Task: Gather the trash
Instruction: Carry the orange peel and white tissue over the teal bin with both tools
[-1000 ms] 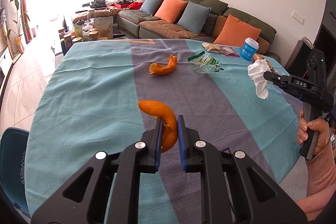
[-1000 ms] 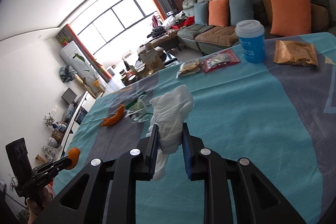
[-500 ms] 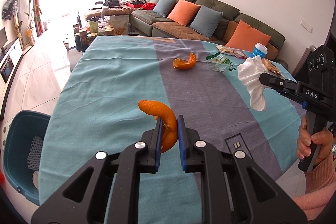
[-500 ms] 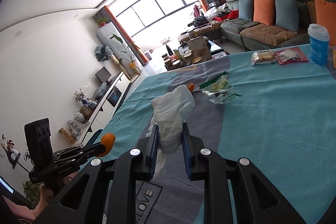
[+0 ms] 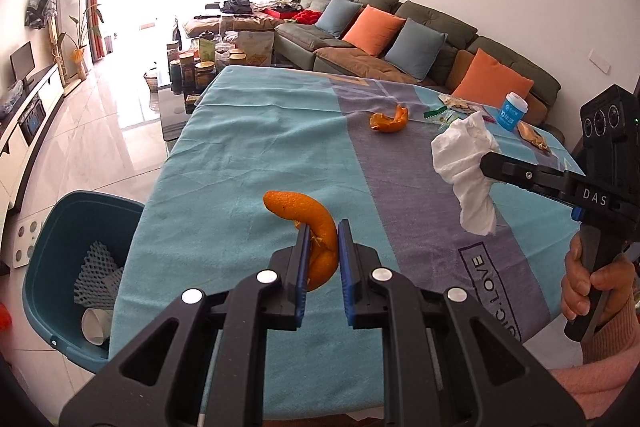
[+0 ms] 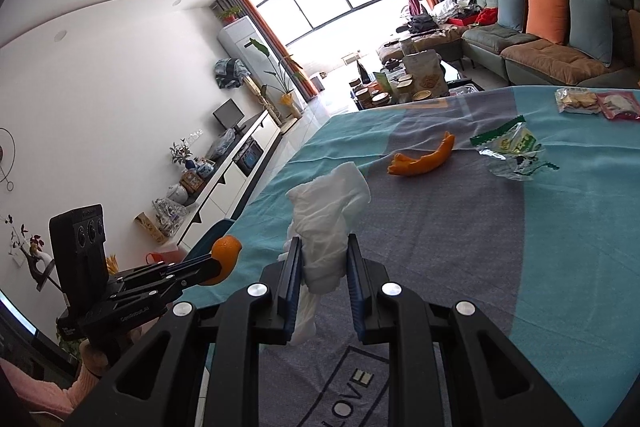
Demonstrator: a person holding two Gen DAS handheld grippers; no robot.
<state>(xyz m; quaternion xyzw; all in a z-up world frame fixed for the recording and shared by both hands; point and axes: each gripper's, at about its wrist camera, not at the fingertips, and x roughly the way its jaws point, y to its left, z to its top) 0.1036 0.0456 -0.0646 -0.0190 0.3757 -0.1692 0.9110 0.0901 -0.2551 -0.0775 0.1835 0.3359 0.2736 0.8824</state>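
Observation:
My left gripper (image 5: 323, 233) is shut on a curled orange peel (image 5: 308, 223), held above the near left part of the blue and grey tablecloth (image 5: 240, 155). My right gripper (image 6: 320, 247) is shut on a crumpled white tissue (image 6: 326, 215), which hangs over the table's near side; the same tissue (image 5: 466, 163) shows at the right of the left wrist view. A second orange peel (image 6: 424, 159) and a torn green and clear wrapper (image 6: 512, 151) lie on the cloth further in. A teal bin (image 5: 68, 259) stands on the floor off the table's left edge.
The bin holds white foam netting (image 5: 98, 279) and a paper cup (image 5: 94, 323). Snack packets (image 6: 596, 101) and a blue cup (image 5: 513, 111) sit at the table's far side. A sofa with cushions (image 5: 400, 35) lies beyond, a cluttered low table (image 5: 216, 59) towards the window.
Both grippers have swung towards the table's left side with their loads still clamped. The teal bin has come into the left wrist view, and the right wrist view now faces the window and TV wall.

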